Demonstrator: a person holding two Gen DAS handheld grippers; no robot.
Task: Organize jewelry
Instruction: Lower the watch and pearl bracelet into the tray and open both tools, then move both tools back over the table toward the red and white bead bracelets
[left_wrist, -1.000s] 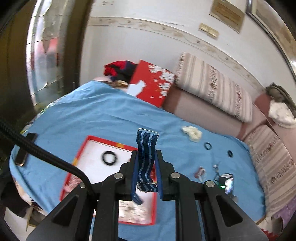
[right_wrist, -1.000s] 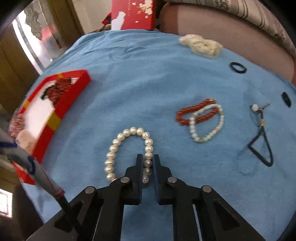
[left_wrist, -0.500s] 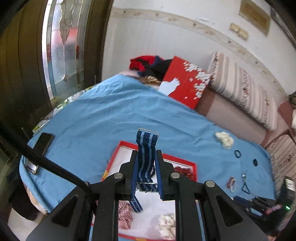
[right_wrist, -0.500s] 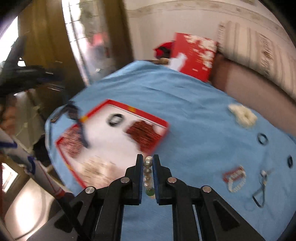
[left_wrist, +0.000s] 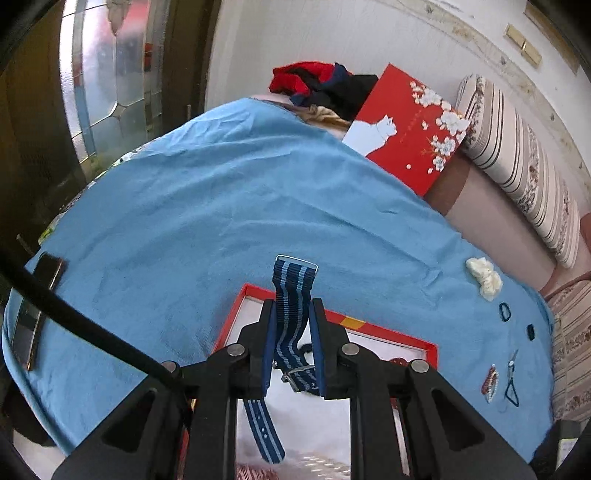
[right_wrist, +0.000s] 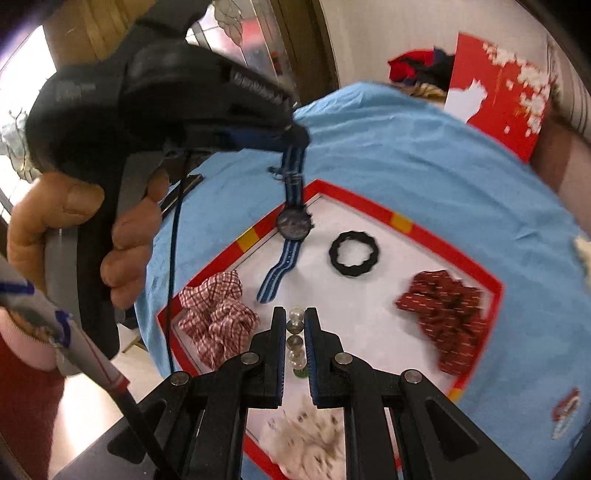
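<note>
My left gripper (left_wrist: 292, 302) is shut on the strap of a blue striped watch (left_wrist: 291, 332). In the right wrist view a hand (right_wrist: 122, 236) holds that gripper (right_wrist: 295, 138) over the far corner of the red-rimmed white tray (right_wrist: 402, 221). The watch (right_wrist: 293, 225) hangs from it, its lower strap reaching the tray floor. My right gripper (right_wrist: 295, 312) is shut on a pearl bracelet (right_wrist: 295, 341) above the tray's near half. In the tray lie a black ring-shaped band (right_wrist: 354, 253), a dark red scrunchie (right_wrist: 447, 314), a red-checked scrunchie (right_wrist: 218, 317) and a pale blurred scrunchie (right_wrist: 306, 439).
A blue cloth (left_wrist: 221, 206) covers the table. A phone (left_wrist: 33, 314) lies at its left edge. A white scrunchie (left_wrist: 484, 280), black hair ties (left_wrist: 504, 311) and red and white bracelets (left_wrist: 489, 378) lie to the right. A red gift box (left_wrist: 410, 125) leans behind, against a striped sofa cushion (left_wrist: 517, 162).
Both grippers have swung left from the open cloth to over the tray. The right one lifted the pearl bracelet off the cloth. The left one sank lower with the watch.
</note>
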